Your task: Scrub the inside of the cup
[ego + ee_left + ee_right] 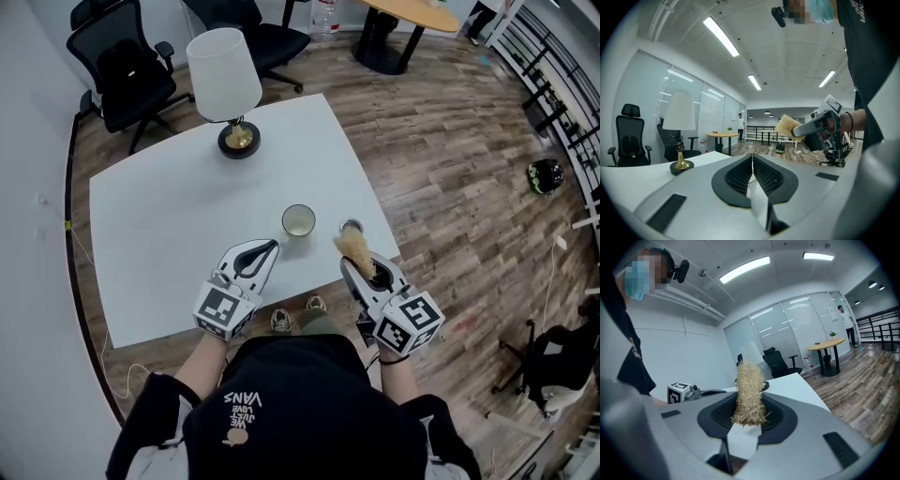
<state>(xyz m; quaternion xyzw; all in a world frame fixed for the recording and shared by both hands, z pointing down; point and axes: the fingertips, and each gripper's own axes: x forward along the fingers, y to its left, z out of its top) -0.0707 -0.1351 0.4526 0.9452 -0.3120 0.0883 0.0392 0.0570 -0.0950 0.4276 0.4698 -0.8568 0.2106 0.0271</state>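
Note:
A white cup (298, 220) stands upright on the white table (169, 234), near its front edge. My right gripper (362, 265) is shut on a straw-coloured fibre scrubber (355, 247), which sticks out forward, just right of the cup and off the table. In the right gripper view the scrubber (750, 397) stands up between the jaws of the right gripper (749, 405). My left gripper (271, 247) is shut and empty, its tips close in front-left of the cup. In the left gripper view the left gripper (751, 158) shows its jaws together; the cup is hidden below them.
A table lamp (227, 82) with a white shade and brass stem stands at the table's far side. A small round dark thing (351, 226) sits by the table's right front corner. Office chairs (127, 70) and a round wooden table (410, 16) stand beyond.

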